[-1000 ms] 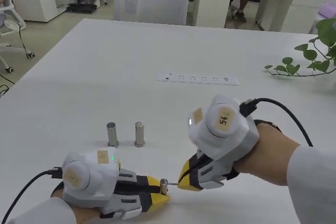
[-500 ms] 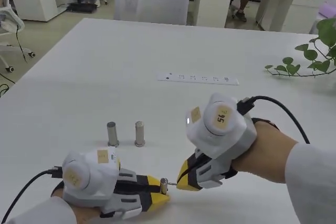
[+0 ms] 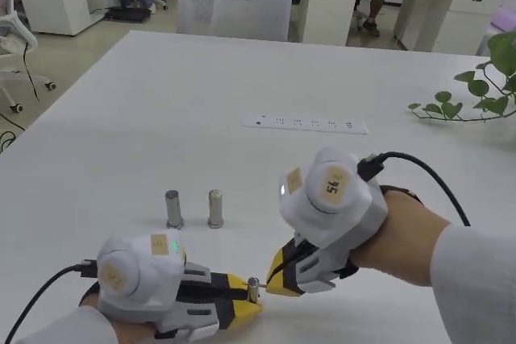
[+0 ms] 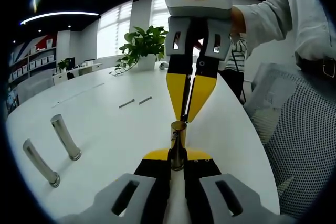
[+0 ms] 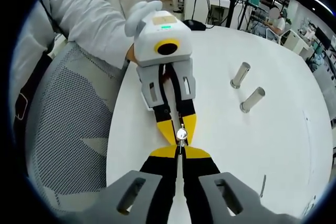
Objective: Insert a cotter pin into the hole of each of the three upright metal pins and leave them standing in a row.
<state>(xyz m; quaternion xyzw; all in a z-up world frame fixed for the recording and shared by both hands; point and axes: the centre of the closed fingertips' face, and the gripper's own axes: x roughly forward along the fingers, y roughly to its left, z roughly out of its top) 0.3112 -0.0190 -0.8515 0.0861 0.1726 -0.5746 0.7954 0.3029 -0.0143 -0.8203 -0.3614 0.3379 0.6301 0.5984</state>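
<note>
My left gripper [image 3: 247,299] lies low near the table's front edge, shut on a short metal pin [image 3: 253,286] that it holds upright. In the left gripper view the pin [image 4: 177,144] stands between the yellow jaw tips. My right gripper [image 3: 274,278] meets it tip to tip, shut on a thin cotter pin [image 4: 185,100] whose end points at the top of the pin [image 5: 181,134]. Two more metal pins [image 3: 172,209] [image 3: 215,208] stand upright side by side behind the left gripper.
Two loose cotter pins [image 4: 126,103] [image 4: 145,99] lie farther out on the white table [image 3: 121,118]. A white power strip [image 3: 305,123] lies mid-table and a plant [image 3: 476,90] reaches in at the right edge. A chair [image 3: 232,10] stands at the far side.
My right gripper has edged a little left, closer to the held pin. The left gripper and the two standing pins have stayed put.
</note>
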